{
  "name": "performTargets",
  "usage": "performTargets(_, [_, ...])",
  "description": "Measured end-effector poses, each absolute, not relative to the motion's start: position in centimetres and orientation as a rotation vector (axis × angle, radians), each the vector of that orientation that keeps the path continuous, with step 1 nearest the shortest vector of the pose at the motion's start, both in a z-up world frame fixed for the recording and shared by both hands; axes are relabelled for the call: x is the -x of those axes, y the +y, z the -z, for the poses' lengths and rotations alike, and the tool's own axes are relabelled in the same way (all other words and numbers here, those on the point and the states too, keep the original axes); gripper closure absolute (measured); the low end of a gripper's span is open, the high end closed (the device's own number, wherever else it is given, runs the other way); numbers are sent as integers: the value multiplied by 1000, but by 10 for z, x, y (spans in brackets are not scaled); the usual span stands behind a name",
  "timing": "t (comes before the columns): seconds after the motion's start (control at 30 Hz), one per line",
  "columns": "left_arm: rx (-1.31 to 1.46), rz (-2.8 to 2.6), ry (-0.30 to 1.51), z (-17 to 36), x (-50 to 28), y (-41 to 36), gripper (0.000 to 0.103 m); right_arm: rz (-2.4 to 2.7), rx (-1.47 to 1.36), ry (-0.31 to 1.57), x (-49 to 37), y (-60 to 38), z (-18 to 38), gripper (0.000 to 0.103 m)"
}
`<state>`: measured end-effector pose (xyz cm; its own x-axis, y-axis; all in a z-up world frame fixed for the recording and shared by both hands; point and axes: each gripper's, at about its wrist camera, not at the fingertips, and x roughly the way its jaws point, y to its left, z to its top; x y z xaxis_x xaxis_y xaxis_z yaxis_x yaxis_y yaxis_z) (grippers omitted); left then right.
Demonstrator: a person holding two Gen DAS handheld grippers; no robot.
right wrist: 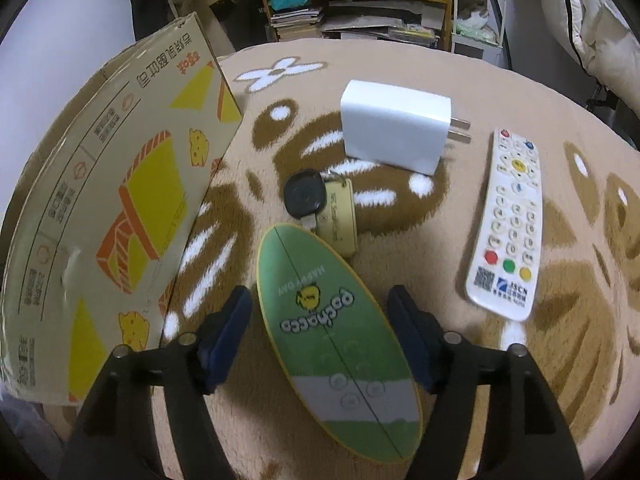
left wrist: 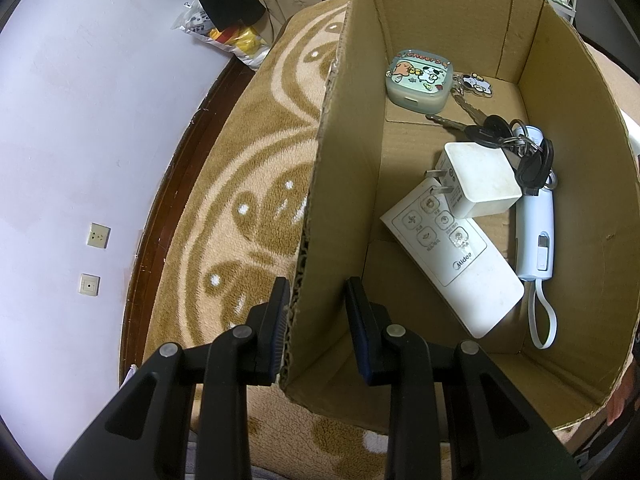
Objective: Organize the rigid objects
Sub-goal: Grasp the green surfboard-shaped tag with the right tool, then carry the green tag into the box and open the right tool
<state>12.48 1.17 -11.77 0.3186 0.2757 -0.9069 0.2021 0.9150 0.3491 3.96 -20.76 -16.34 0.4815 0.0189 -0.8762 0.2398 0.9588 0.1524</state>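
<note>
power bank (left wrist: 536,216) partly under keys (left wrist: 516,142)

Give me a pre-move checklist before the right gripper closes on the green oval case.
1. Green oval case sits between the right gripper fingers: ok.
2. Right fingers open wide enough: ok.
3. Fingers already touching the case: cannot tell.
4. Black key fob clear of the fingers: ok, it lies beyond the case's far tip.
5. Left gripper straddles the cardboard box wall: ok; firm hold cannot tell.
6. Free floor in the box for the case: ok, near end bare.
</note>
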Motion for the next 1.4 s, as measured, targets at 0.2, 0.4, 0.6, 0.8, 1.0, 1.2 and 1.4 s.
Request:
performTargets(0.2, [-444,-50,1257,117,-125,12,75,174,-200,1105,-39,-195,172,32])
performTargets(0.4, [-444,-50,1257,115,-125,12,75,209,-170,1060,-36,-188,164,45])
performTargets(0.6, [-443,-50,1257,115,-125,12,75,195,-169,998,-41,-183,149,45])
performTargets(0.8, [-444,-50,1257,115,-125,12,75,185,-209,926,-44,-187,126,45])
performTargets(1.0, [-445,-50,1257,115,-125,12,75,148,-229,843,-47,-183,92,45])
performTargets(1.2, [-445,-50,1257,115,-125,12,75,99,-213,757,-57,-171,54,45])
performTargets(1.4, [-445,-50,1257,115,-125,12,75,54,-209,703,-68,-157,29,45])
